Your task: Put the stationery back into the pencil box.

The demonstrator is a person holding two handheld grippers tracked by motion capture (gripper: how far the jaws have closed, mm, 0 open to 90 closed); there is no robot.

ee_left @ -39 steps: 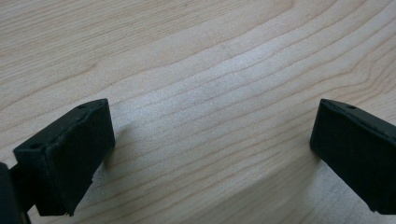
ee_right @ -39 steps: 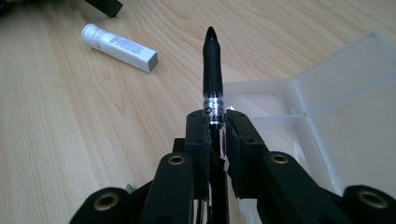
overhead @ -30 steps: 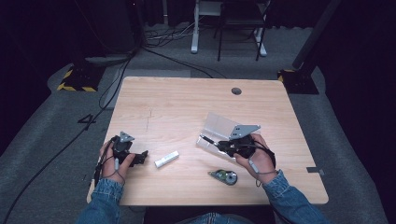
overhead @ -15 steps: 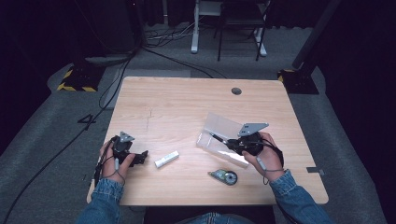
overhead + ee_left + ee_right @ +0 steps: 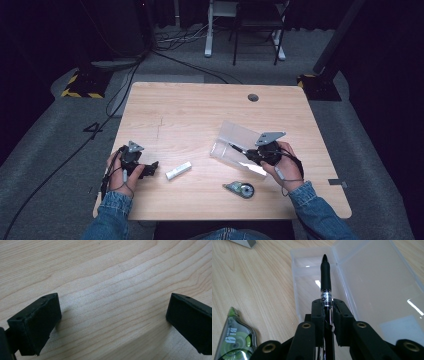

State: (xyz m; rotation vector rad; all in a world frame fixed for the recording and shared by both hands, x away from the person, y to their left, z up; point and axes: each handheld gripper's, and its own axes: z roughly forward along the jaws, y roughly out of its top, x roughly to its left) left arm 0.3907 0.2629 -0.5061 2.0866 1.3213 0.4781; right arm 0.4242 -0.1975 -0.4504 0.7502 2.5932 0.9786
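Jaws of the right gripper [image 5: 327,307] were clamped on a black pen [image 5: 325,280], which stuck out straight ahead of them with its tip over the near end of a clear plastic case [image 5: 372,285]. In the right gripper view the pen's barrel ran from between the pads up across the case's shallow tray, while the flat lid lay open to the right of it on the table [image 5: 262,277]. Whether the pen's tip touched the tray could not be told. Seen from the high view, the right gripper [image 5: 248,154] sat in the person's right hand [image 5: 280,162] at the right part of the table, pointing left into the open case [image 5: 235,142]. A green and clear correction tape dispenser [image 5: 239,188] lay just in front of that hand, near the table's near edge; in the right gripper view it showed at the lower left [image 5: 234,340]. A small white eraser [image 5: 178,170] lay between the two hands, well apart from the case. The left gripper [image 5: 150,169] rested low at the left part of the table in the left hand [image 5: 125,170], pointing toward the eraser. Its jaws stood wide apart in the left gripper view, with bare wood [image 5: 112,290] between them and nothing held.
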